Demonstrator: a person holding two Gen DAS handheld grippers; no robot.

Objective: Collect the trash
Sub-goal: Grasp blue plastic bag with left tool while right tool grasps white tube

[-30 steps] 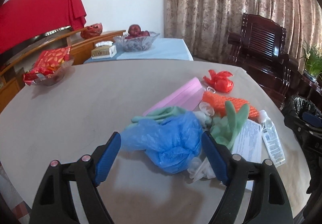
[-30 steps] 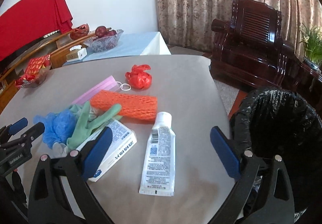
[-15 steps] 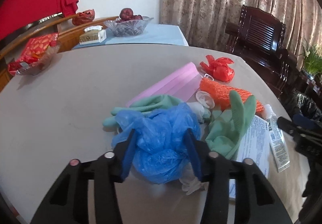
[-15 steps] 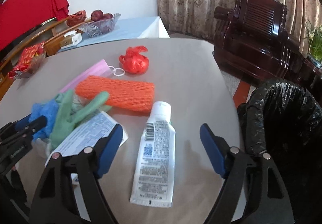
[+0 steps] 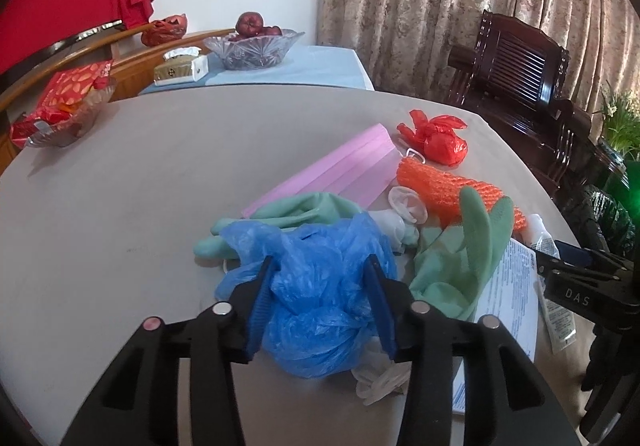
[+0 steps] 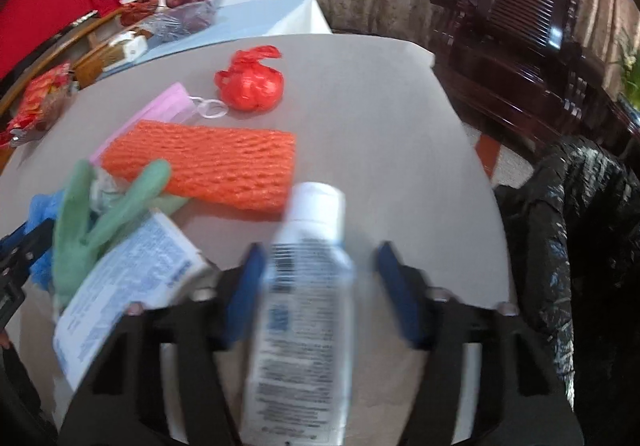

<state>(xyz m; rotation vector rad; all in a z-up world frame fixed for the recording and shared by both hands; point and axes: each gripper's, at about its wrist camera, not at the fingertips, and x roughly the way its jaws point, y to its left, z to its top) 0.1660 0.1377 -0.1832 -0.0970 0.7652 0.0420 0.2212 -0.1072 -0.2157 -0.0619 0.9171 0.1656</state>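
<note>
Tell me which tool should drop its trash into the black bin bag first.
Right tool: the bin bag sits right beside it. Its jaws are closing around the tube. The left tool, gripping the blue bag, is farther away.

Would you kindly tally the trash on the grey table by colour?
Blue crumpled plastic bag: 1
Green rubber gloves: 2
Pink pleated face mask: 1
Orange foam net sleeve: 1
Red knotted plastic bag: 1
White squeeze tube and white printed box: 2
Total: 8, not counting small whitish scraps.
</note>
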